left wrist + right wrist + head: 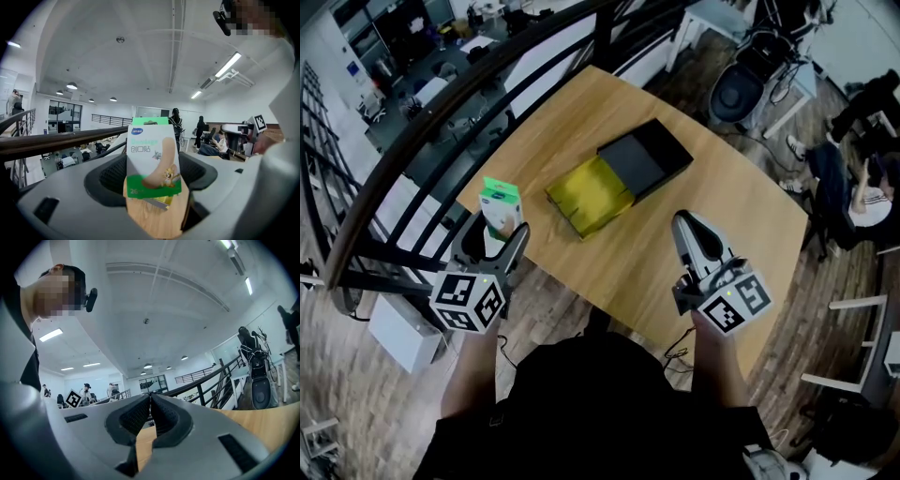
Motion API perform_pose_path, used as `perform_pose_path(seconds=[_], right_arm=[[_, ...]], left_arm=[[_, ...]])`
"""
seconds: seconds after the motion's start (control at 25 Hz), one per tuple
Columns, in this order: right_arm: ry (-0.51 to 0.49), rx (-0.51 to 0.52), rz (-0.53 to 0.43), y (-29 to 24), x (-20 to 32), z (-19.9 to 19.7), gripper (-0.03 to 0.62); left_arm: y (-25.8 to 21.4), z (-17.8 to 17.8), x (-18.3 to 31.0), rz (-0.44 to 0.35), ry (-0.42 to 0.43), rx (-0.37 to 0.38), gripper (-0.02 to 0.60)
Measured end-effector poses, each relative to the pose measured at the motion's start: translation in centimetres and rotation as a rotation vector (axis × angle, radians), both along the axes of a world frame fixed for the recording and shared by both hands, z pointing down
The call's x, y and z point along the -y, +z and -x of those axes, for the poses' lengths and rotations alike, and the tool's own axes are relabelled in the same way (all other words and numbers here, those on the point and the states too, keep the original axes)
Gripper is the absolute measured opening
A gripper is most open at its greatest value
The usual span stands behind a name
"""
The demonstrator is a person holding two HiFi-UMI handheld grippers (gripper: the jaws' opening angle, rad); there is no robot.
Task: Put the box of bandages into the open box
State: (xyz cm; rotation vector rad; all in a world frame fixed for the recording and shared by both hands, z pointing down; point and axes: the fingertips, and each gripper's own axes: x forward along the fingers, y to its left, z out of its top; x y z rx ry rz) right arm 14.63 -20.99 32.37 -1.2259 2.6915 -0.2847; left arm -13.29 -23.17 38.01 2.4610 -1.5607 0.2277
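"创口贴" and a partial "26" on the bandage box (152, 161) front

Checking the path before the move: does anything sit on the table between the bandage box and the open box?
Nothing visible does: only bare table lies between the bandage box and the open box.

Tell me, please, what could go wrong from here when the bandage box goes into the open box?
1. The box of bandages stands upright close to the table edge, between the left gripper jaws. Whether they press on it is unclear, so a sideways push could tip it off.
2. The open box has its black lid right beside the yellow inside. A careless drop might land on the lid instead.
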Motion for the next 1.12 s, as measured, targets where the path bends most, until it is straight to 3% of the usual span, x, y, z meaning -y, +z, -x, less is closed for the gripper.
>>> perform_pose_path(seconds=[0.56,1.12], right_arm=[[0.021,0.020,0.026,1.0,4.2,-3.1,0.038],[0.061,-0.001,0.119,4.0,7.0,-1.7,0.037]], left_arm=[[0.7,-3.4,4.4,0.033,0.023,0.028,0.350],[7.0,-6.2,11.4,0.155,0.132,0.047,0.350]])
